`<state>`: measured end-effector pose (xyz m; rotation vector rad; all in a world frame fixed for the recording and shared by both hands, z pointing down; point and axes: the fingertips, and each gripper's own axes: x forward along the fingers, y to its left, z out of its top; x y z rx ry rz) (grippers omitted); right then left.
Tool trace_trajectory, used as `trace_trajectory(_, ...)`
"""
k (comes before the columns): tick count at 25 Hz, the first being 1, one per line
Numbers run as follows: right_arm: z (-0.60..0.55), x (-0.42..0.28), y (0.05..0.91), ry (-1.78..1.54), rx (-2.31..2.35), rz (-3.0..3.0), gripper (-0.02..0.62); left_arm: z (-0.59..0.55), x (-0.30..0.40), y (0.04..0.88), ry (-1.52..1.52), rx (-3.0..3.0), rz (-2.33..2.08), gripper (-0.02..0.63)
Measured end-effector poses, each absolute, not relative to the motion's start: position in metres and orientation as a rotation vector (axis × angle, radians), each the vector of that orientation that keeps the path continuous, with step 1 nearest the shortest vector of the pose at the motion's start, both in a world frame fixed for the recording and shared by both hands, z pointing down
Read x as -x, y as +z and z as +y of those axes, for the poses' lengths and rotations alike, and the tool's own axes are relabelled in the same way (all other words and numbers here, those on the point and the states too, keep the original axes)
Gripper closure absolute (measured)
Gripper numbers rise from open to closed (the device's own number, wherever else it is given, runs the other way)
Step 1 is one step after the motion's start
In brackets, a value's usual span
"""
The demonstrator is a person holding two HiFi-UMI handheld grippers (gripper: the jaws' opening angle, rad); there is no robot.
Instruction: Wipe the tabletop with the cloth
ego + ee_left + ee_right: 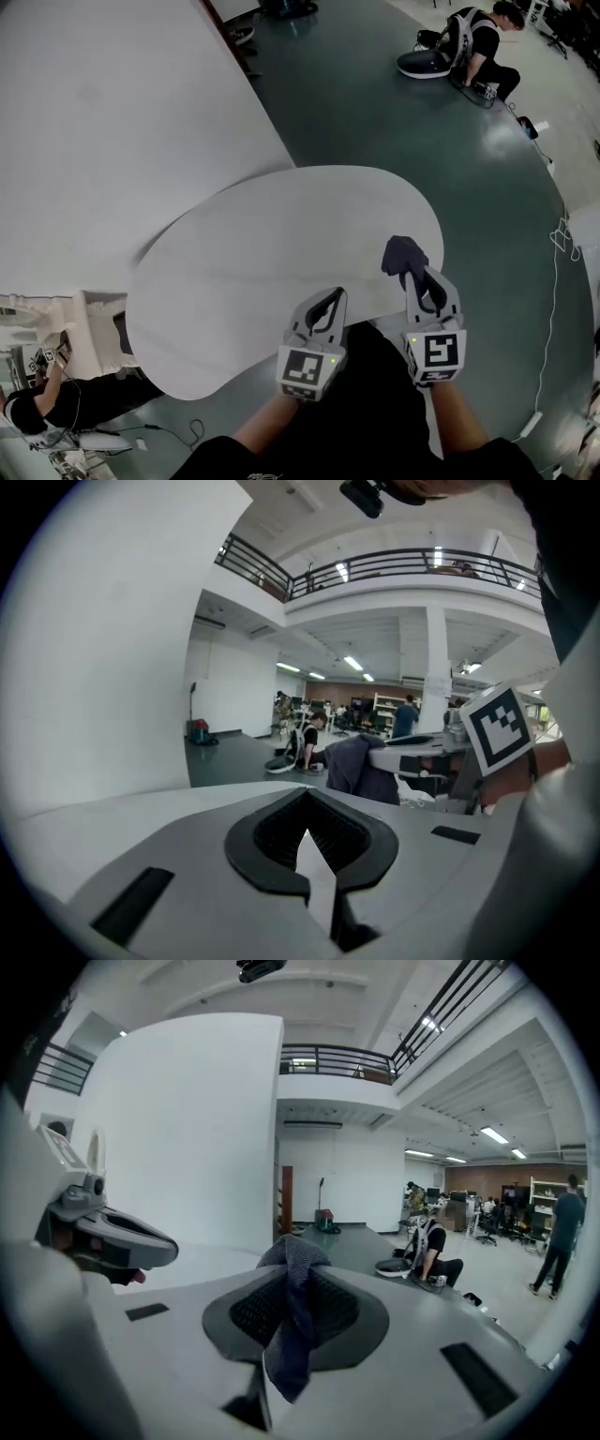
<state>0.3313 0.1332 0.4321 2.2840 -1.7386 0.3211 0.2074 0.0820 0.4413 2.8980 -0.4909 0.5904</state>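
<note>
A dark blue-grey cloth [403,253] is pinched in my right gripper [419,277], which hovers over the near right rim of the white rounded tabletop [281,253]. In the right gripper view the cloth [292,1316] bunches up between the jaws and hangs down from them. My left gripper [325,311] is shut and empty, held beside the right one at the table's near edge. From the left gripper view its jaws meet at the tips [307,836], and the cloth [361,766] shows to the right with the right gripper.
A large white wall panel [112,112] rises at the left behind the table. The floor [394,131] is dark green. A person [483,47] crouches far back right by a dark round object. A white cable [553,309] trails along the floor at right.
</note>
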Motion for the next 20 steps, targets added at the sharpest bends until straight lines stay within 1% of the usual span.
trace_trajectory(3,0.125,-0.371,0.449,0.379,-2.302,-1.647,0.554,0.067,-0.222,0.451,0.623,-2.87,-0.469,0.604)
trace_trajectory(10,0.08,-0.451,0.494,0.395,-2.133,-1.55,0.554,0.037,-0.246,0.467,0.676,-2.838,-0.482,0.604)
trace_trajectory(14,0.049,-0.486,0.539,0.474,-2.01,-1.53,0.554,0.026,-0.236,0.478,0.708,-2.793,-0.508,0.604)
trace_trajectory(20,0.008,-0.504,0.626,0.644,-1.794,-1.443,0.554,-0.002,-0.204,0.493,0.778,-2.744,-0.555,0.604)
